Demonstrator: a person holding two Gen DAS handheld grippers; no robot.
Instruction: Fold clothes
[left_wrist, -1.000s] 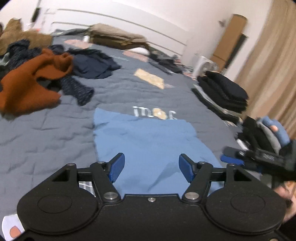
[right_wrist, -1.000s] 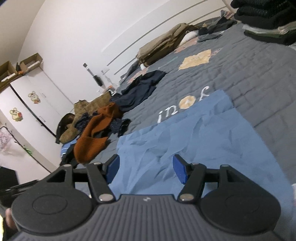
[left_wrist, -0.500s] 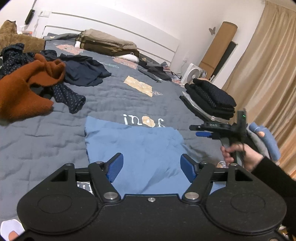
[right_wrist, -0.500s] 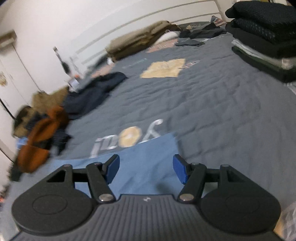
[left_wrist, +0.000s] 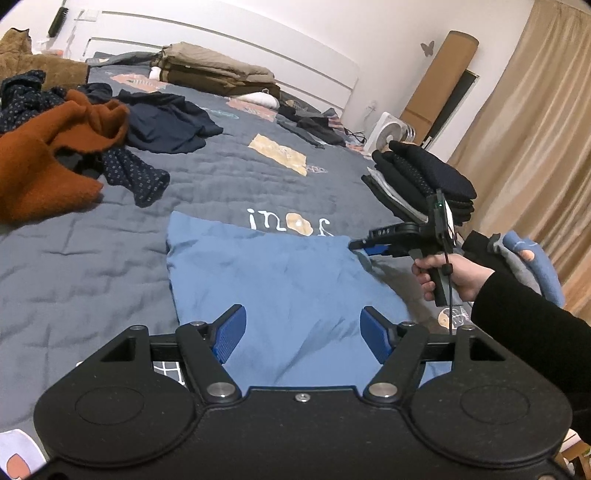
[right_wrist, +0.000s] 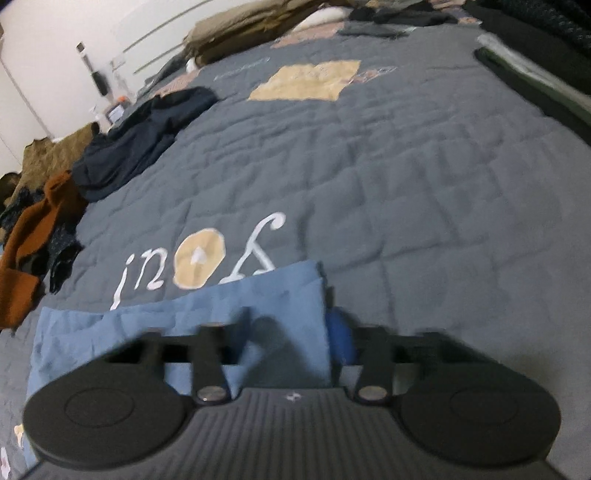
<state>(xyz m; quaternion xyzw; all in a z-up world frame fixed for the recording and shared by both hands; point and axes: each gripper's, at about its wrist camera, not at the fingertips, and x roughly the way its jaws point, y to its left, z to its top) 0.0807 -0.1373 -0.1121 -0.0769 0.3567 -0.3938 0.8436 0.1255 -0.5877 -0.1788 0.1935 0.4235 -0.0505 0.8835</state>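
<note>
1. On the bed (left_wrist: 110, 266), below its "joui" lettering (left_wrist: 288, 225), the blue garment (left_wrist: 280, 280) is lying flat, folding barely begun.
2. The right tool (left_wrist: 356, 244) is closing on its far right corner; the left tool (left_wrist: 306, 328) is hovering with its pads apart.

My right gripper (right_wrist: 325, 332) is smeared by motion in its own camera, so I cannot make out its fingers; the blue cloth (right_wrist: 184, 325) covers the left one and only a blue blur shows of the right. The near edge of the blue cloth disappears behind my left gripper (left_wrist: 301, 332). My sleeve (left_wrist: 532, 317) runs off the right edge. The orange sweater (left_wrist: 48, 162) is cut off at the left edge, and so is a brown heap (left_wrist: 33, 62) at the top left corner. A white patch (left_wrist: 14, 458) at the bottom left corner is too clipped to tell. The dark stack (right_wrist: 546, 48) in the right camera is cropped and blurred.
</note>
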